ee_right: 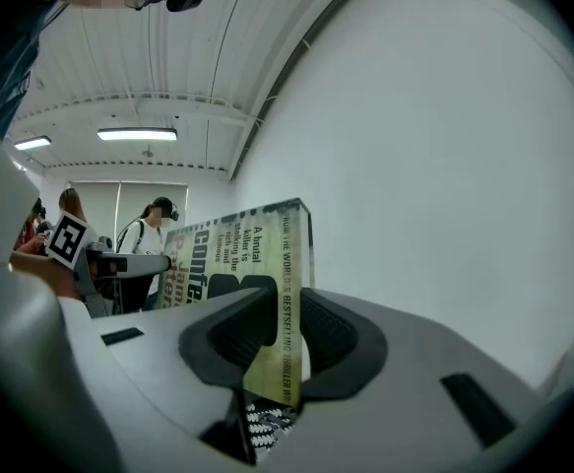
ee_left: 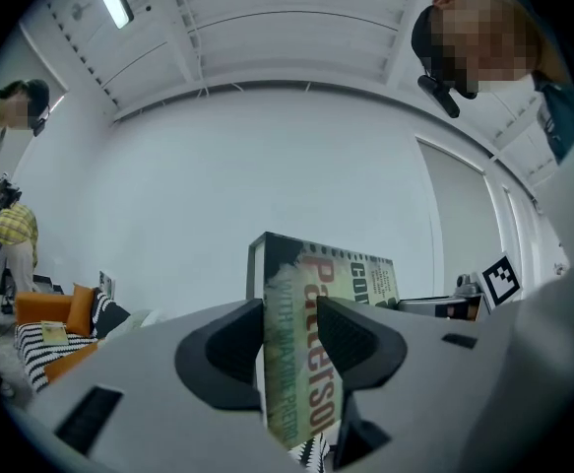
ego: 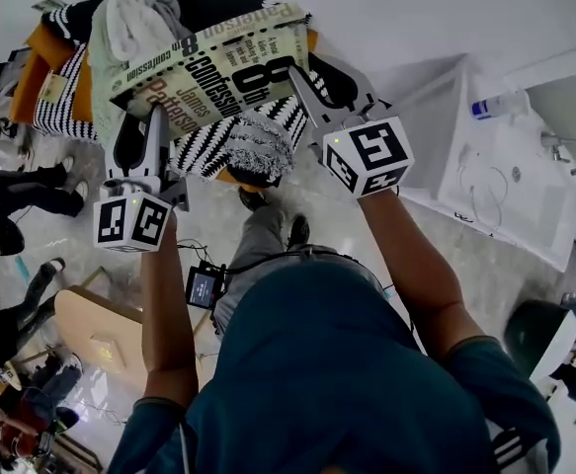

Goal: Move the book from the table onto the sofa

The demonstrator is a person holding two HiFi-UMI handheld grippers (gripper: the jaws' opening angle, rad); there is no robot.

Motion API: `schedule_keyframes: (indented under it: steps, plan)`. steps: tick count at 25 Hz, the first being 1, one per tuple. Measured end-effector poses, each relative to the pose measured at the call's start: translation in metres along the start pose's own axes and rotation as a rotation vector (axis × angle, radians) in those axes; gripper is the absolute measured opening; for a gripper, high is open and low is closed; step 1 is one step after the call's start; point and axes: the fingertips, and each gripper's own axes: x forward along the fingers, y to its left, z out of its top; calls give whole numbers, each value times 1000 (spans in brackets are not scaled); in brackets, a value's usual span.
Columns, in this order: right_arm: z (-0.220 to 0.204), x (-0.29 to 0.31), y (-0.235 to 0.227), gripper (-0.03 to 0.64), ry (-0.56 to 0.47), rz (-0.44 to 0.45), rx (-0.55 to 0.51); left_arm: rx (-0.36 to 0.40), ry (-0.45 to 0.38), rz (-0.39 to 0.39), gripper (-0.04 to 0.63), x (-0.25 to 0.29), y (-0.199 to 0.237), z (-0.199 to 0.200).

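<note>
Nearest the head camera is the person's teal shirt, with both forearms reaching forward. Each hand carries a gripper, and both are clamped on the book (ego: 208, 67), which is held flat between them with its cover up. The left gripper (ego: 152, 117) pinches the cover's lower left edge. The right gripper (ego: 302, 79) pinches the right-hand edge. In each gripper view the jaws are pressed against the book's two faces.

The book hangs over the sofa (ego: 33, 67), above a striped cushion (ego: 204, 146) and a grey fuzzy cushion (ego: 258, 146). Whether it touches them cannot be told. A white cloth (ego: 139, 18) lies just beyond its far edge. A bare white wall stands behind, and open floor lies between the sofa and the white worktop (ego: 510, 181) at the right.

The cover reads "James Patterson" and "8th confession". The left gripper view shows "with Maxine Paetro" along the clamped edge. The right gripper view shows "A brutal killer is stalking the rich and famous".
</note>
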Motion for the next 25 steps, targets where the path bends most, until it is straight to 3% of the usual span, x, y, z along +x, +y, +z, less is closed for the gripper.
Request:
schedule_keyframes:
  steps: [18,25]
  plan:
    - [1,-7,2,103,46,-61,-5,-95,56,-71,155,7,6,-5]
    - [-33,29,-15,103,78,-15,30,-117,105,-27,149,27,27,-38]
